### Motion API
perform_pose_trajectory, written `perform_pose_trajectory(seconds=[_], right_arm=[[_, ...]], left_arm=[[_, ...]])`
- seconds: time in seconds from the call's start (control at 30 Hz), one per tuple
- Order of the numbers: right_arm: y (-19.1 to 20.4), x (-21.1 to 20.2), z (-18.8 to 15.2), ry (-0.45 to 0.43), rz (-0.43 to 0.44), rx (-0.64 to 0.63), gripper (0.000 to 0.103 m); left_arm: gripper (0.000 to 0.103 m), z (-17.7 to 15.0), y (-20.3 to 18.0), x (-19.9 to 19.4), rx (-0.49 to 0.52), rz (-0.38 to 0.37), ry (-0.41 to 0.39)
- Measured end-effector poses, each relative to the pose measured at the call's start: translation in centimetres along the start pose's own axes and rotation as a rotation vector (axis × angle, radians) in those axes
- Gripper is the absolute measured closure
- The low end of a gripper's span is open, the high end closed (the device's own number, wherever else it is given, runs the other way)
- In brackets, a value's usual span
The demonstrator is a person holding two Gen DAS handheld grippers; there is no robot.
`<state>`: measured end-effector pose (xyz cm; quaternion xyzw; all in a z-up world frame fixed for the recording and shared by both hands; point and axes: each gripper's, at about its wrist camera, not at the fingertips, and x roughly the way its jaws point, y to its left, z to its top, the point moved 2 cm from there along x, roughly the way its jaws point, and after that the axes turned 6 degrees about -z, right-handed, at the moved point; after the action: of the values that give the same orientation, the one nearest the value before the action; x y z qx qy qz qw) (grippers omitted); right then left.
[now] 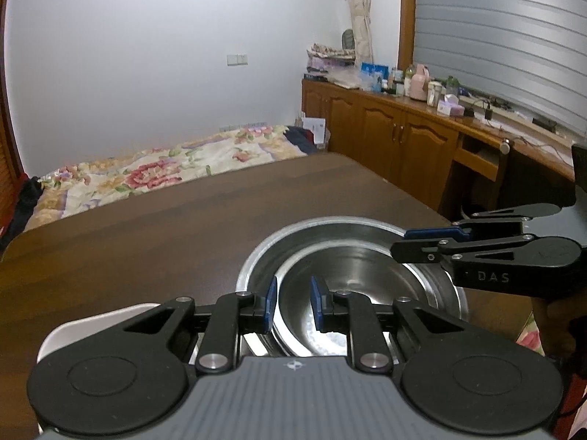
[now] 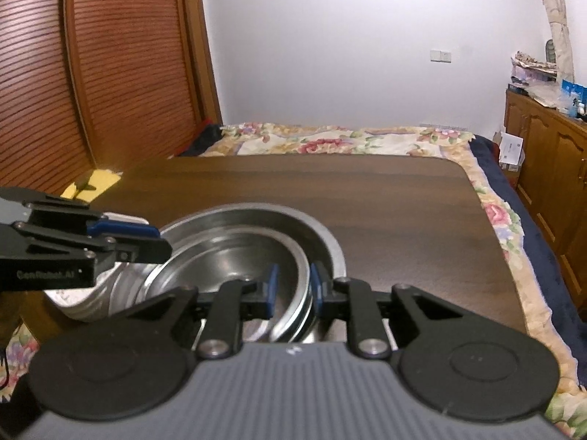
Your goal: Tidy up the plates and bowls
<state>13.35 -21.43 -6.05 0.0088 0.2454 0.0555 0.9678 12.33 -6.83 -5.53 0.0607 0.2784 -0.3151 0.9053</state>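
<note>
On the near half of the dark wood table (image 2: 330, 183) sit two steel bowls, nested: inner bowl (image 1: 352, 286) tilted inside the outer bowl (image 1: 330, 231), not yet seated flat. The right wrist view shows the inner rim riding high on the right side, low on the left. Right gripper (image 2: 293, 289) straddles the right-hand rim of the inner bowl, one blue pad inside the wall, one outside; jaws look pinched on that rim, though pad contact is partly hidden by the rim itself, so read it as clamped on the inner bowl, probably. Grip on the rim makes sense: thin steel wall, nothing else to grab, and it lets the bowl be tipped in at an angle. Left gripper (image 1: 293, 304) hovers over the near-left edge of the stack, pads apart with a clear gap, left pad near the rim of the outer bowl, right pad over the inner bowl's interior; nothing is between them that I can confirm. My guess is it's there to steady the outer bowl or square up the inner one. A white plate (image 1: 95, 322) or tray lies just left of the bowls, mostly hidden under the left gripper body. Flowered bedspread (image 2: 330, 139) sits beyond the table's far edge, wooden cabinets (image 1: 396, 135) off to the right. Step in hand: stacking bowl into bowl, nearly done. Risks: slick steel on steel, the inner bowl drops and clangs on release, or the whole stack skates on the smooth top.
</note>
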Motion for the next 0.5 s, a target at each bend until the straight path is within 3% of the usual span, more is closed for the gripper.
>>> perform_pose_trajectory(seconds=[0.17,0.33,0.4,0.5], right_arm=[[-0.3,-0.8,0.3,-0.035,-0.012,-0.001,0.082],[-0.5,-1.1,0.1,-0.078,-0.039,-0.004,0.08],[-0.8,-1.0,0.0,-0.09,-0.044,0.001,0.067],[-0.9,-0.6,-0.3,-0.101,-0.067,-0.013,0.058]], left_arm=[[0.079,0.5,0.3,-0.9,-0.009,0.02,-0.04],[0.048,0.3,0.5,-1.2,-0.024,0.039,-0.081],[0.038,0.0,0.5,-1.3,-0.021,0.053,-0.098],[0.029,-0.5,0.5,-0.9,-0.024,0.063,-0.107]])
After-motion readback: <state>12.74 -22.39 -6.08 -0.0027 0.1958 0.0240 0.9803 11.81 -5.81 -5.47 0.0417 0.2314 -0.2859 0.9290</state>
